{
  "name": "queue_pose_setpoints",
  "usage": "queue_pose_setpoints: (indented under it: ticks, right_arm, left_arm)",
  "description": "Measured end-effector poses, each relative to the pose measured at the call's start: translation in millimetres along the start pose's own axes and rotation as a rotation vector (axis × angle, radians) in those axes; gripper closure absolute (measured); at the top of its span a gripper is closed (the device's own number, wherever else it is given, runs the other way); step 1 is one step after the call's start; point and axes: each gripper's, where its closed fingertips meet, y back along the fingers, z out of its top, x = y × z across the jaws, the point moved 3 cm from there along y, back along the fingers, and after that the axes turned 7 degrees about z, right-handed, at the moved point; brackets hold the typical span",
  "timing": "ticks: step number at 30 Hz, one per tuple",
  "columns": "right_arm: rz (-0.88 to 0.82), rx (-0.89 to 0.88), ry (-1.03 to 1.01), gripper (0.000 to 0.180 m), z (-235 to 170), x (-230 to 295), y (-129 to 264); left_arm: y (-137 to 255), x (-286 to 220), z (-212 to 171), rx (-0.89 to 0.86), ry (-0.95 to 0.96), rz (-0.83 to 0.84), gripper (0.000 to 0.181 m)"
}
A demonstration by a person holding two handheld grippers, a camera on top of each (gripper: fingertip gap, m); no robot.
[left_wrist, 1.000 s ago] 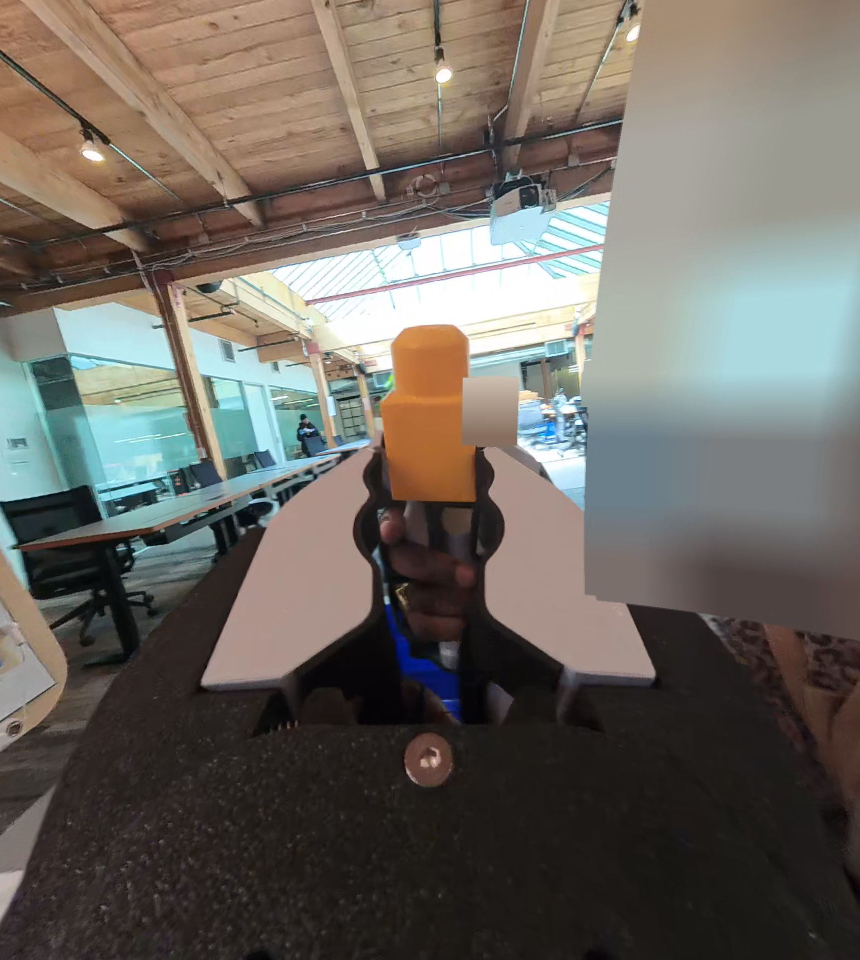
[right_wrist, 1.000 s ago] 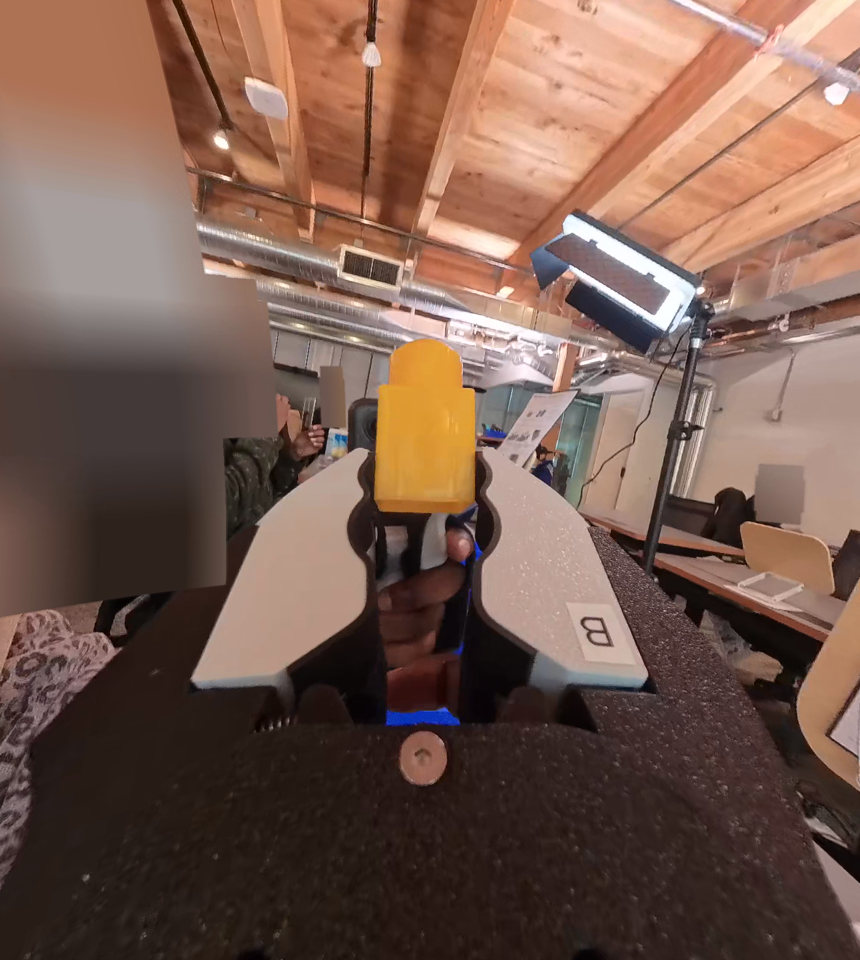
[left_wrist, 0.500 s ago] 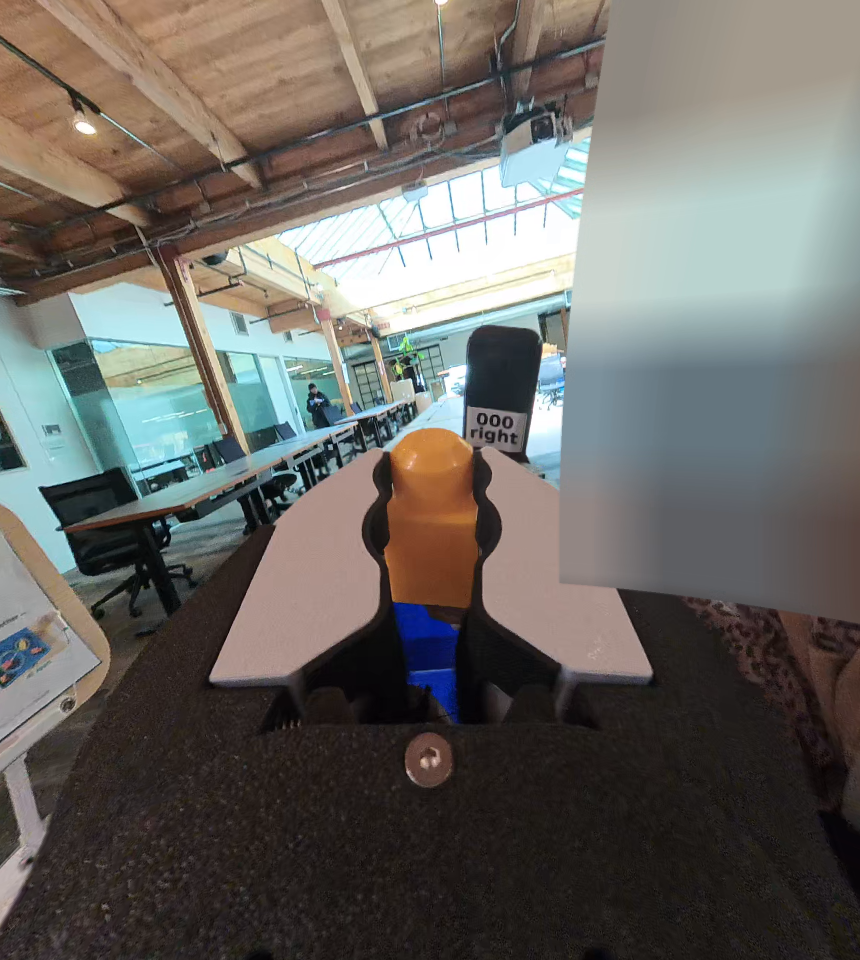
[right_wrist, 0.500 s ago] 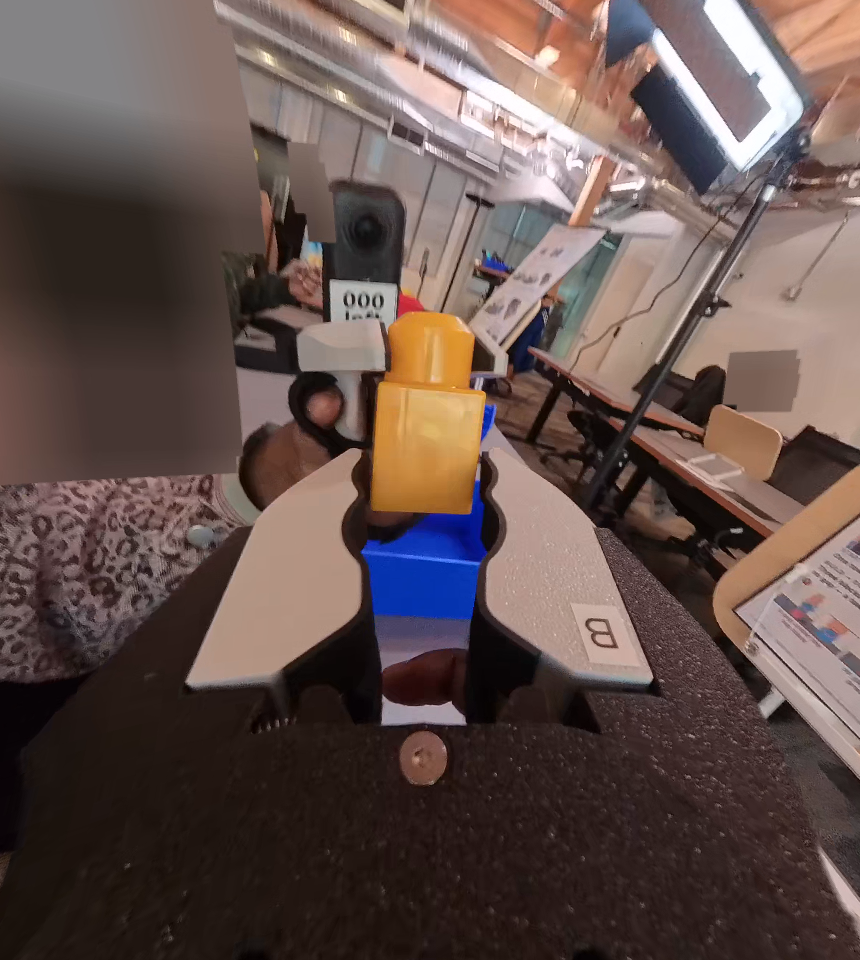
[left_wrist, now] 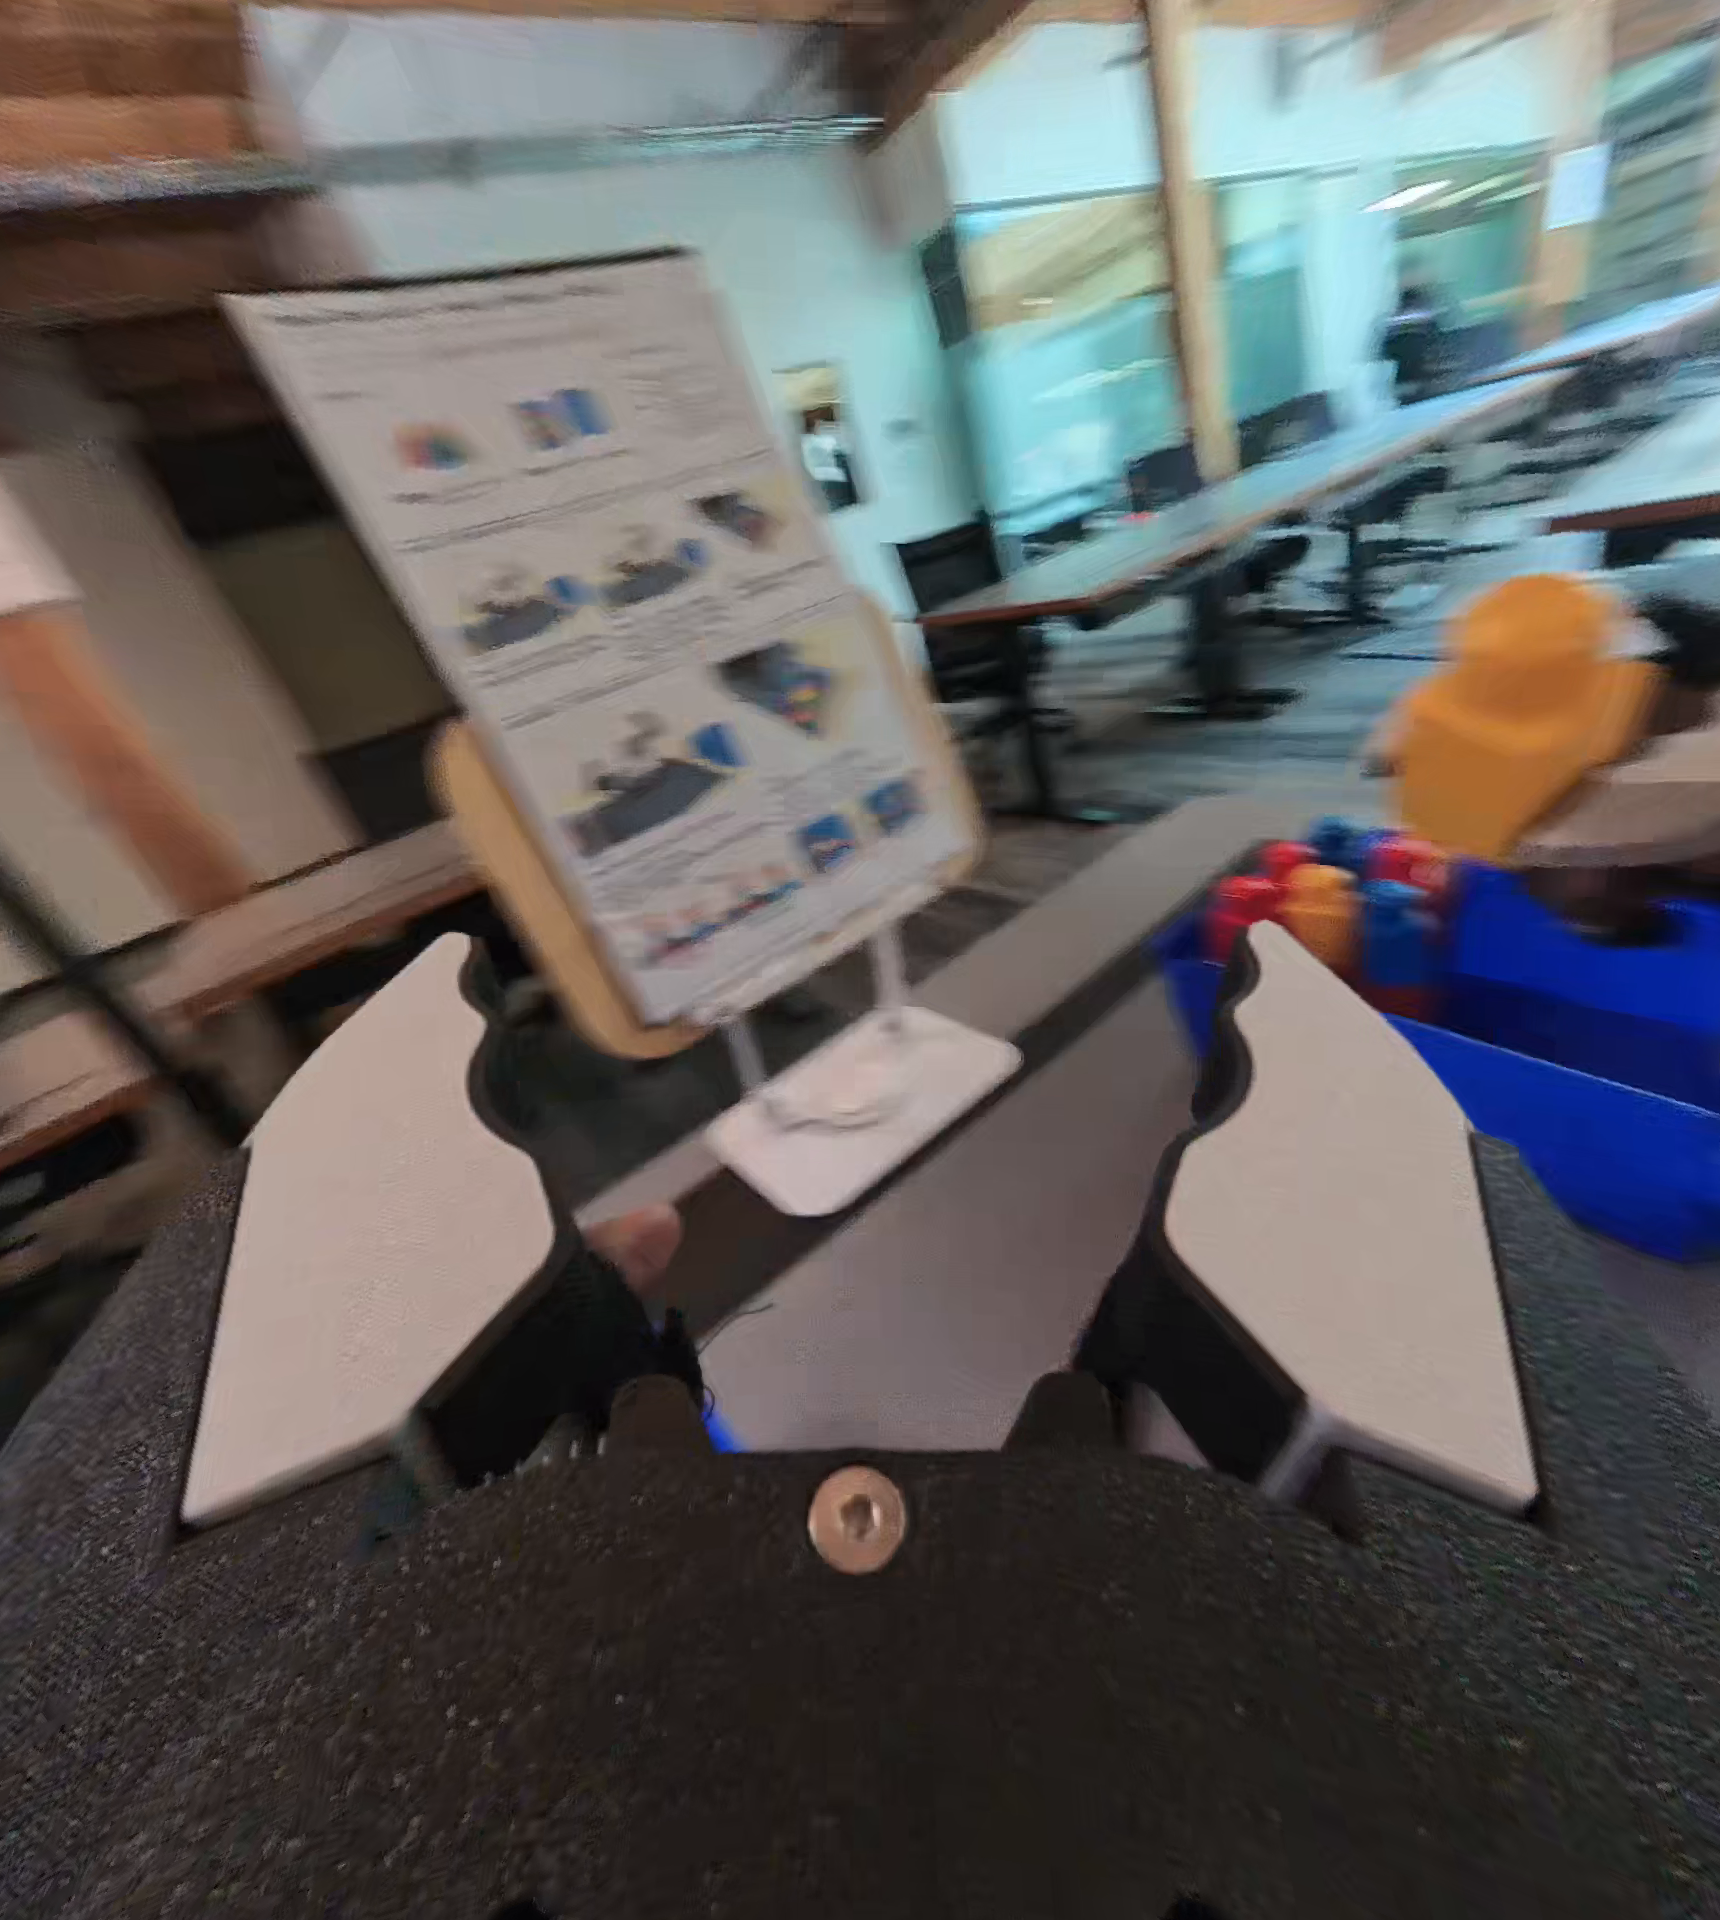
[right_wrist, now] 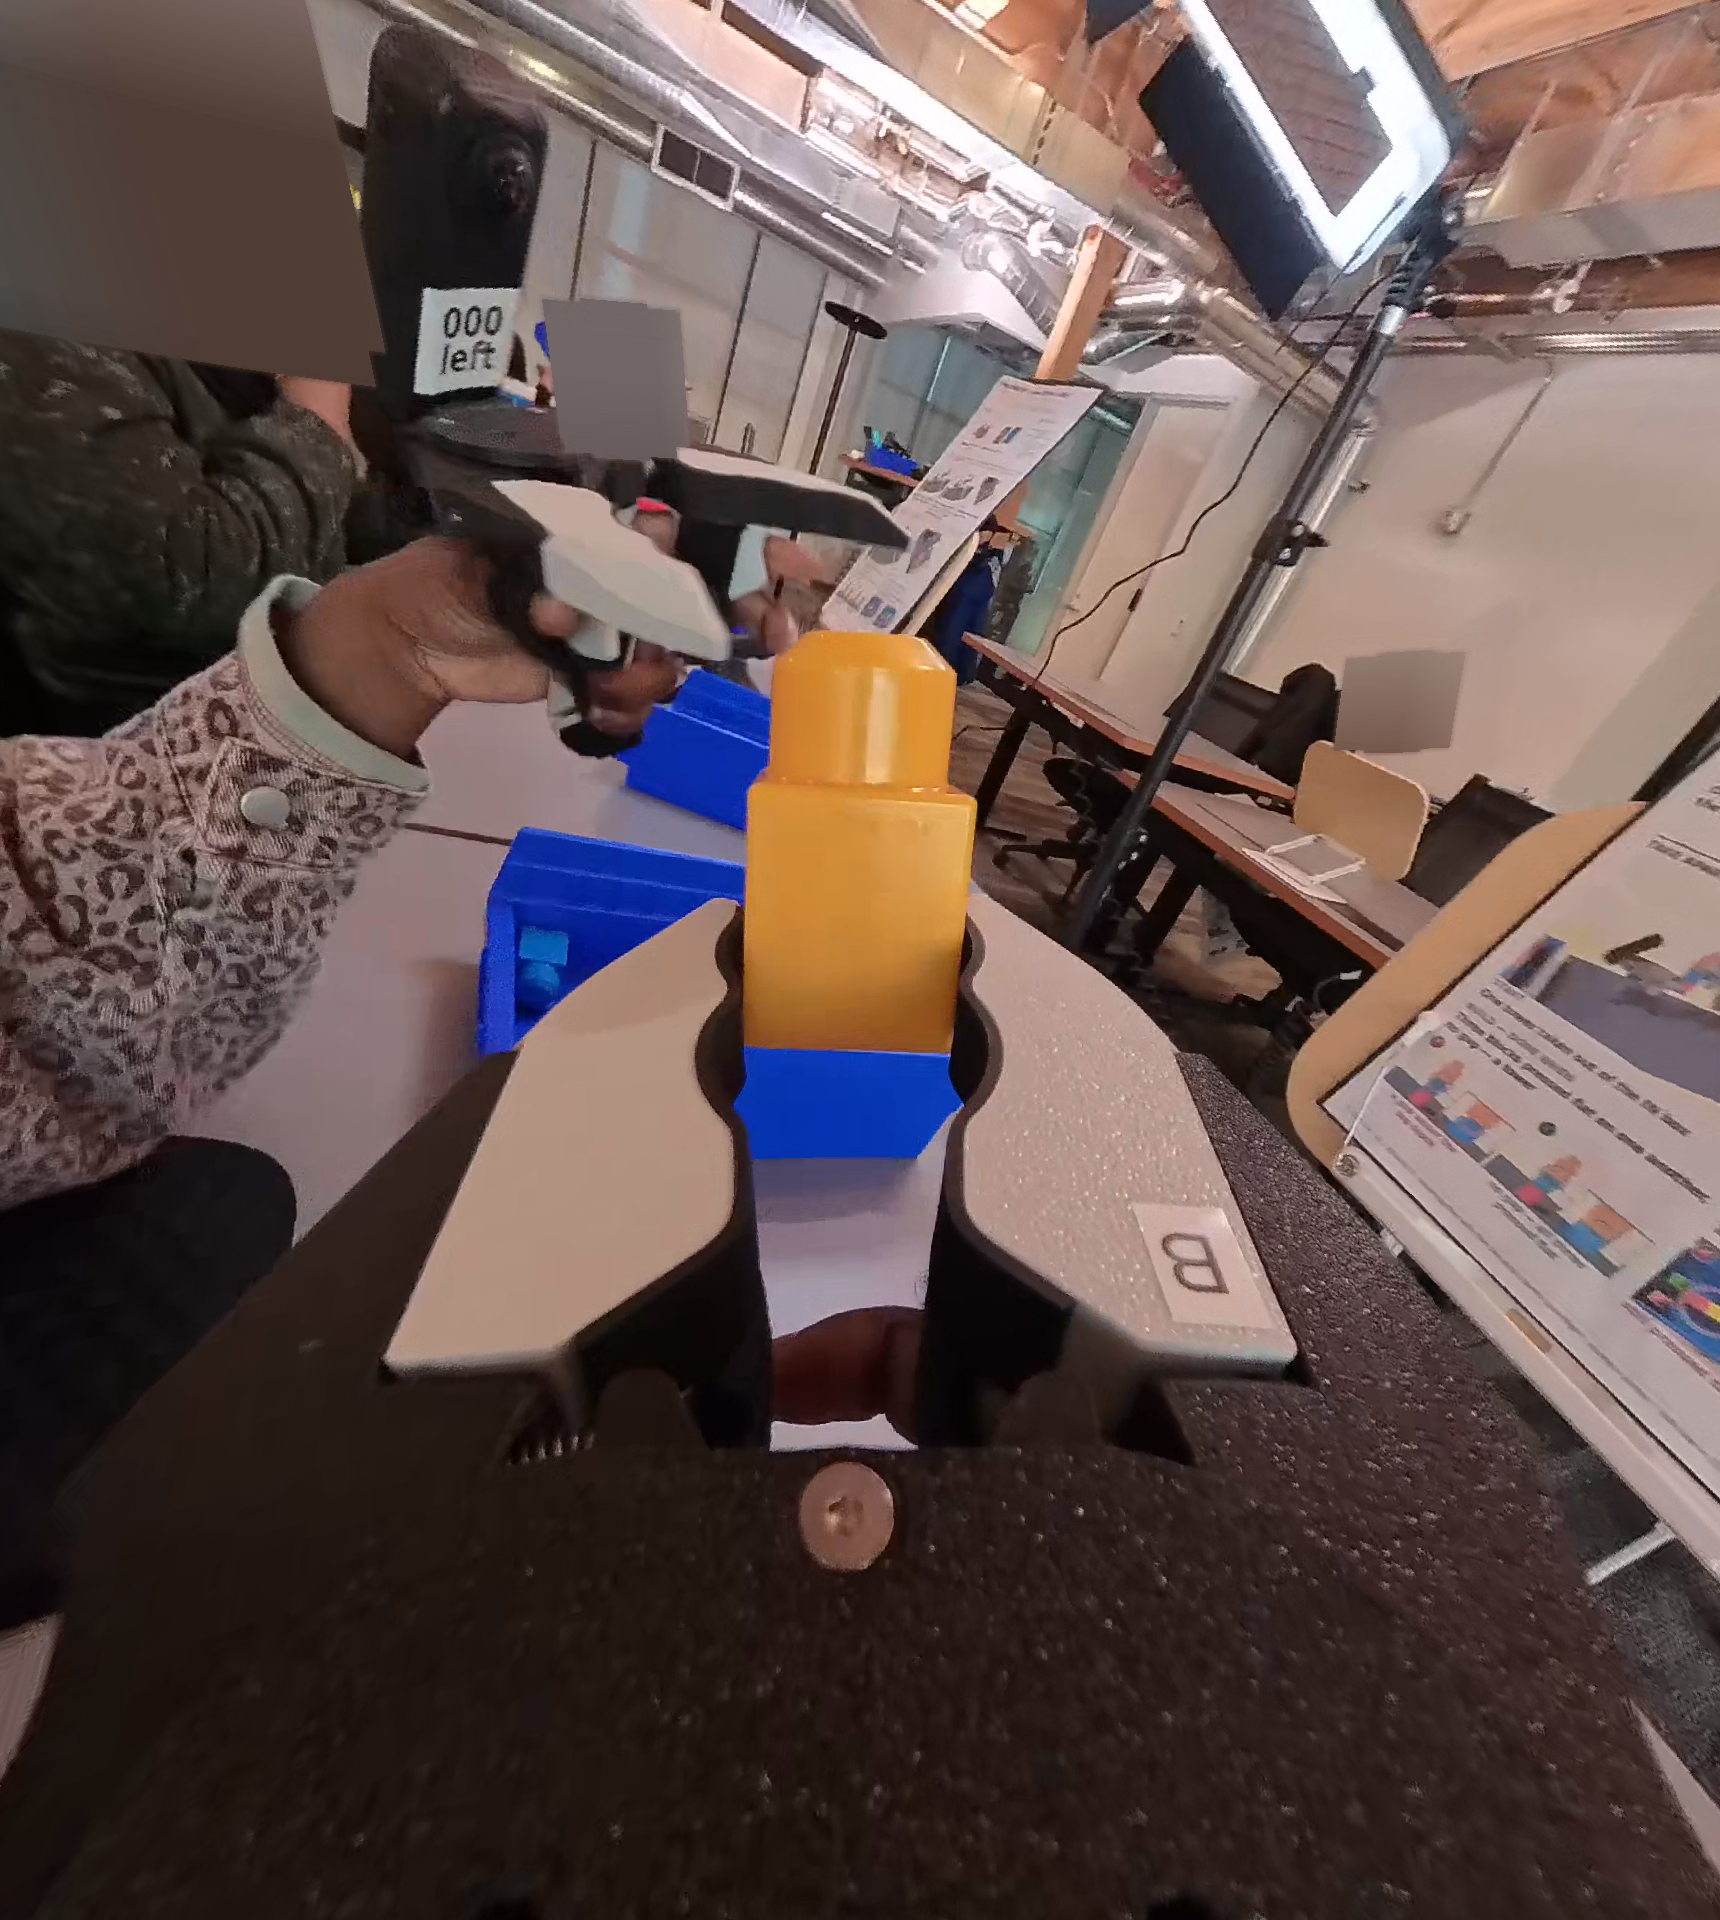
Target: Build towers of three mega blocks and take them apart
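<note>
A: Right wrist view: right gripper (right_wrist: 851, 966) fingers (right_wrist: 1074, 1091) narrow, clamped on the orange block (right_wrist: 856, 894). Block upright, stud up, sticking out past the tips.

B: Blue piece under it?

A: Blue block (right_wrist: 840, 1101) directly below the orange one, touching it, also between the fingers. Can't tell if the two are pressed together.

B: Left side?

A: Left wrist view: left gripper (left_wrist: 856, 1018) fingers (left_wrist: 1323, 1205) wide apart, nothing between them. Frame is motion-blurred.

B: What's beyond the tips?

A: Ahead of the left fingers: instruction sheet on a stand (left_wrist: 617, 623), its white base on the grey table (left_wrist: 939, 1309). Right of the left fingers: blue bin (left_wrist: 1562, 1091) with red, orange and blue blocks (left_wrist: 1344, 904) in it. Above that bin the orange block (left_wrist: 1521, 717) shows held in the other gripper's fingers.

B: From the right camera?

A: Left of the right fingers: second blue bin (right_wrist: 575, 925) on the table, a blue piece inside. Farther up-left, a hand (right_wrist: 420, 644) in a leopard-print sleeve (right_wrist: 108, 883) holds the left gripper (right_wrist: 762, 551), its fingers spread. Right of the fingers: another instruction board (right_wrist: 1583, 1143).
</note>
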Motion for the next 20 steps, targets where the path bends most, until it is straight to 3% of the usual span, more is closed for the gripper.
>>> queue_pose_setpoints:
  ticks: [1, 2, 5, 6, 9, 11, 14, 17, 20]
  right_arm:
    - [-0.005, -0.009, -0.001, 0.143, 1, -1, 3]
    - [-0.008, -0.014, -0.003, 0.144, 2, -2, 5]
    - [-0.026, -0.021, -0.002, 0.143, 3, -5, 10]
    - [-0.028, -0.027, -0.004, 0.143, 3, -6, 11]
    - [-0.030, -0.031, -0.003, 0.143, 4, -5, 11]
    - [-0.028, -0.032, -0.004, 0.143, 4, -5, 10]
    - [-0.025, -0.030, -0.007, 0.143, 3, -5, 10]
    - [-0.028, -0.020, -0.010, 0.143, 1, -6, 10]
    - [-0.032, -0.003, -0.004, 0.143, -1, -6, 8]
  left_arm:
    - [7, 24, 7, -0.068, 0.002, 0.152, 0.057]
    - [22, 42, 21, -0.225, 0.069, 0.255, 0.071]
    - [94, 84, 43, -0.818, 0.487, 0.349, 0.135]
    - [114, 99, 38, -0.916, 0.616, 0.364, 0.141]
    - [138, 130, 4, -0.871, 0.755, 0.475, 0.159]
    - [152, 137, -15, -0.851, 0.709, 0.592, 0.155]
    - [141, 127, -36, -0.594, 0.497, 0.600, 0.136]
    - [101, 93, -77, -0.036, 0.272, 0.319, 0.104]
    - [95, 55, -127, 0.447, 0.136, 0.088, 0.102]
